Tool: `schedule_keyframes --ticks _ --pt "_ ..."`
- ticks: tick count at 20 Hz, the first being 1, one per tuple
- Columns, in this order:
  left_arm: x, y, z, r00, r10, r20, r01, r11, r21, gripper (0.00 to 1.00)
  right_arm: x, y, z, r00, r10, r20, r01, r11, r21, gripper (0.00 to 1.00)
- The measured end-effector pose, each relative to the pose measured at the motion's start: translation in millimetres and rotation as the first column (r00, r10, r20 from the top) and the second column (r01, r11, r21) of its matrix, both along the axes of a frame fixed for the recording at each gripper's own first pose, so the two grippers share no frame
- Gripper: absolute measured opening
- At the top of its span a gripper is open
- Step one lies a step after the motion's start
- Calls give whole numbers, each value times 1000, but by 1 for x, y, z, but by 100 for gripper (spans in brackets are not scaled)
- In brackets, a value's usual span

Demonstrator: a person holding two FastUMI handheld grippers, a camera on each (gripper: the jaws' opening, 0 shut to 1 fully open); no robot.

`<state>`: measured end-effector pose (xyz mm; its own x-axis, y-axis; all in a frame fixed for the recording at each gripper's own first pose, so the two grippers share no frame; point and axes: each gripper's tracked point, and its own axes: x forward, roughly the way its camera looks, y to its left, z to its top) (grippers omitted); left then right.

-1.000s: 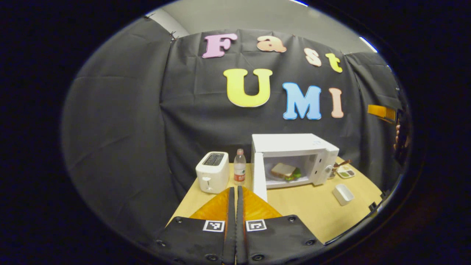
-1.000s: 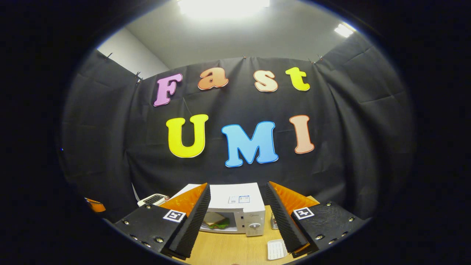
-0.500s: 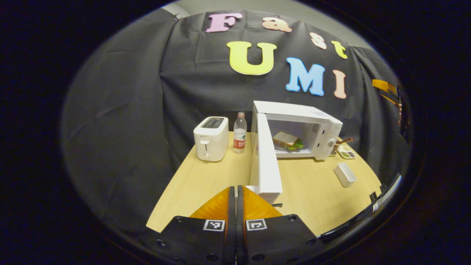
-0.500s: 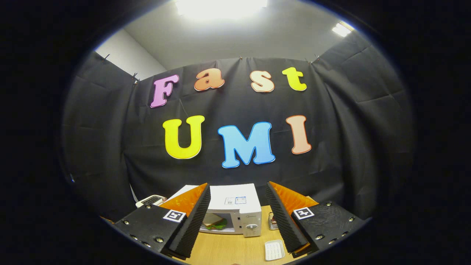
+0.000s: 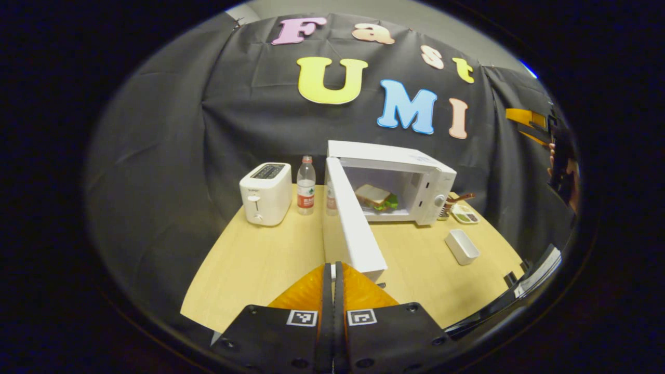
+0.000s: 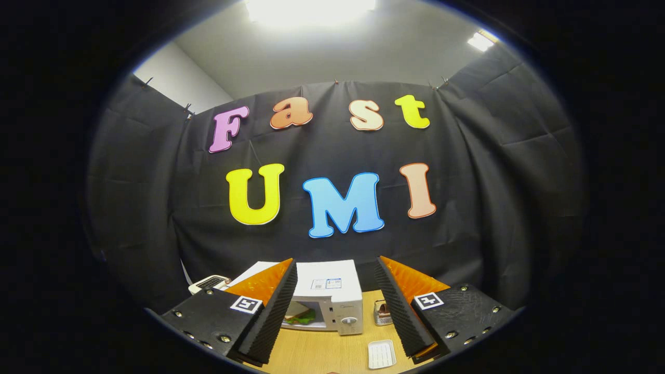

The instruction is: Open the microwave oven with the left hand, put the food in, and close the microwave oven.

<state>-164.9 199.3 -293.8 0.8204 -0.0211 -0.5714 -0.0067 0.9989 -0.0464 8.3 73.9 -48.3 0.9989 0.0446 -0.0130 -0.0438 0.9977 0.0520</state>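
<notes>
In the left gripper view, your left claw (image 5: 332, 270) is pressed together, holding nothing, just beside the free edge of the open door (image 5: 353, 223). The microwave (image 5: 410, 166) sits at the back of the surface (image 5: 260, 259), the sandwich (image 5: 375, 196) inside. The door looks stiff and light on its hinge; push flat near that outer edge. In the right gripper view, your right claw (image 6: 332, 311) gapes wide and empty, and the microwave's top shows.

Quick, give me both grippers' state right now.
Left gripper: shut, holding nothing, just short of the open microwave door.
Right gripper: open, empty.
</notes>
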Motion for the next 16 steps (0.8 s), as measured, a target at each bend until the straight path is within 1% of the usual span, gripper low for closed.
schedule_keyframes --ticks 4,5,10,14,16 --pt "10 -42 -4 998 -68 -7 68 998 -11 6 2 -16 1 1000 -10 -1 10 1000 5 90" --pt "12 -53 -5 997 -78 -7 78 997 -20 7 2 -17 -3 1000 -14 -1 14 1000 6 90" --pt "28 -105 -9 991 -136 -12 136 989 -54 7 10 -42 3 1000 -25 9 25 1000 4 90" --pt "47 -140 -9 982 -188 -9 187 981 -53 7 17 -58 1 1000 -21 3 21 1000 -2 90" --pt "59 -152 -11 980 -199 -18 198 979 -49 7 20 -68 -1 1000 -21 -6 21 1000 0 90"
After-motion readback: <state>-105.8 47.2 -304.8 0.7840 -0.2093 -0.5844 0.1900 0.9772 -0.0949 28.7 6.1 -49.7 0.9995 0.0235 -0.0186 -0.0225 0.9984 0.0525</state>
